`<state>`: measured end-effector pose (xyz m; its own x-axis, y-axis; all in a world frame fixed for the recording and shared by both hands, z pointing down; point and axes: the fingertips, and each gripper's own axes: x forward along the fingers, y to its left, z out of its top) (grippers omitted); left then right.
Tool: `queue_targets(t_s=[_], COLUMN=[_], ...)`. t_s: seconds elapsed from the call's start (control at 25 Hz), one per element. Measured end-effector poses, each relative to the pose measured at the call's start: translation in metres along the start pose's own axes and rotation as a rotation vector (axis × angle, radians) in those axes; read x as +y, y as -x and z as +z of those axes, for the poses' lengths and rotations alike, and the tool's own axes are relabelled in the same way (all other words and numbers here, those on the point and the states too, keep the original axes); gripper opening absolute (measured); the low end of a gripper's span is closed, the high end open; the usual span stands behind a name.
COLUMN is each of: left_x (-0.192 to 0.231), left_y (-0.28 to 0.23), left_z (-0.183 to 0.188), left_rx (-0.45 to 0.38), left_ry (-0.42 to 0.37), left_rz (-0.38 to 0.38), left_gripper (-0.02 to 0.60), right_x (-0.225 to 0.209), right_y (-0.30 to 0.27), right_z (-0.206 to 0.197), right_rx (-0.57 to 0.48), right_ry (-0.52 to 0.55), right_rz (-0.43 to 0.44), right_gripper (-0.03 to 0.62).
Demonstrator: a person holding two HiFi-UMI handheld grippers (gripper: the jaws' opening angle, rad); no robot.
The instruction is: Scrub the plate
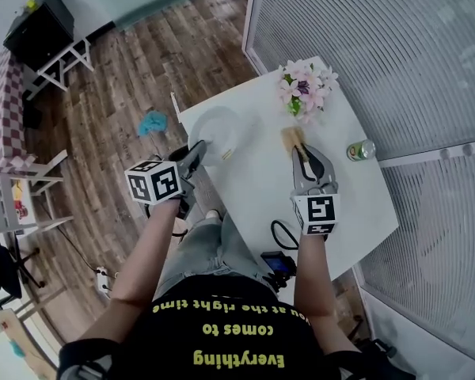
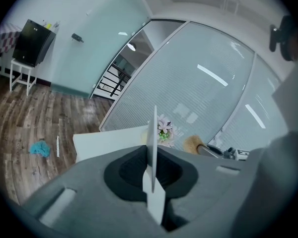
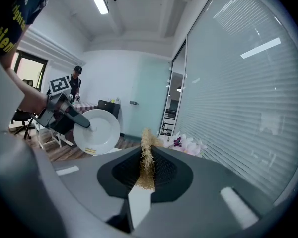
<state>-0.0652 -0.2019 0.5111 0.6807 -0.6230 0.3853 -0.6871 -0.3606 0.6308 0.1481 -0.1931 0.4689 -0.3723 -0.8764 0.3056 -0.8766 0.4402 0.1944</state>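
The left gripper (image 1: 202,148) is clamped on the rim of the white plate (image 1: 219,135), which it holds above the table's (image 1: 257,188) left corner. In the left gripper view the plate shows edge-on, a thin upright line pinched between the jaws. From the right gripper view the plate's hollow faces the camera, and a small yellowish mark sits near its lower rim. Whether that rim touches the table cannot be told.

The right gripper (image 1: 302,152) is closed on a tan fibrous scrubber (image 1: 293,138), just to the right of the plate and apart from it.

A bunch of pink and white flowers (image 1: 305,86) stands at the table's far end, and the blooms hide whatever holds them. A green can (image 1: 361,150) stands upright near the right edge, its top too small to make out. A black device (image 1: 281,264) at the near edge is partly covered by the person's right arm.
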Motion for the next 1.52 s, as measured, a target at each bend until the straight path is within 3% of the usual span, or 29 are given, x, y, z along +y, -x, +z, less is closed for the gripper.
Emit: queue_targets(t_s=[0.24,0.88,1.28,1.52], left_x=[-0.009,-0.03,-0.047,-0.062], left_y=[0.019,0.066,0.079,0.074], left_z=[0.027,0.062,0.075,0.073], left_rx=[-0.066,-0.197,-0.243,-0.251], left_ry=[-0.108,-0.239,-0.328,-0.314], left_rz=[0.023,0.062,0.065,0.019], left_gripper=[0.018,0.018,0.018,0.018], right_x=[-0.009,-0.001,0.0,0.001], right_y=[0.01,0.044,0.055,0.055], right_z=[0.032,0.089,0.104,0.108], right_rx=[-0.073,-0.224,-0.282,-0.302], right_ry=[0.008,0.026,0.012,-0.003], right_rz=[-0.033,-0.1,-0.114,-0.111], right_gripper=[0.038,0.037,0.037,0.037])
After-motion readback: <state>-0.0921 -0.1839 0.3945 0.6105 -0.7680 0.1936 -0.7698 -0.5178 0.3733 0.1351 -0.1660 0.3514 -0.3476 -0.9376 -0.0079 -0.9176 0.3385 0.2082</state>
